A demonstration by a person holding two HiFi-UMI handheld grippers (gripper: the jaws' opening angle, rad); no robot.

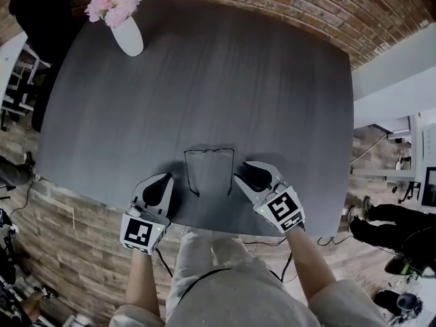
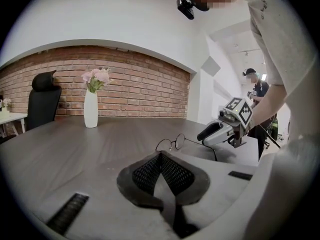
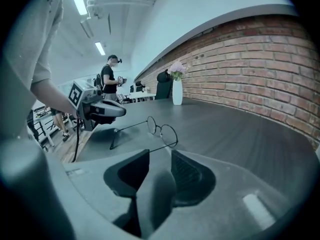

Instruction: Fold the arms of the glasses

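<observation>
Flanking the open-armed glasses (image 1: 209, 157) on the table (image 1: 204, 80), the left gripper (image 2: 160, 155) sits closed and empty, the right gripper (image 3: 160, 154) spread wide, holding nothing; a vase (image 1: 127, 37) stands well apart.

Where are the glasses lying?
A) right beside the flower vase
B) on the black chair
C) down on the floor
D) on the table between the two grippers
D: the glasses lie on the dark table, arms unfolded, between the left gripper and the right gripper, far from the vase.
</observation>
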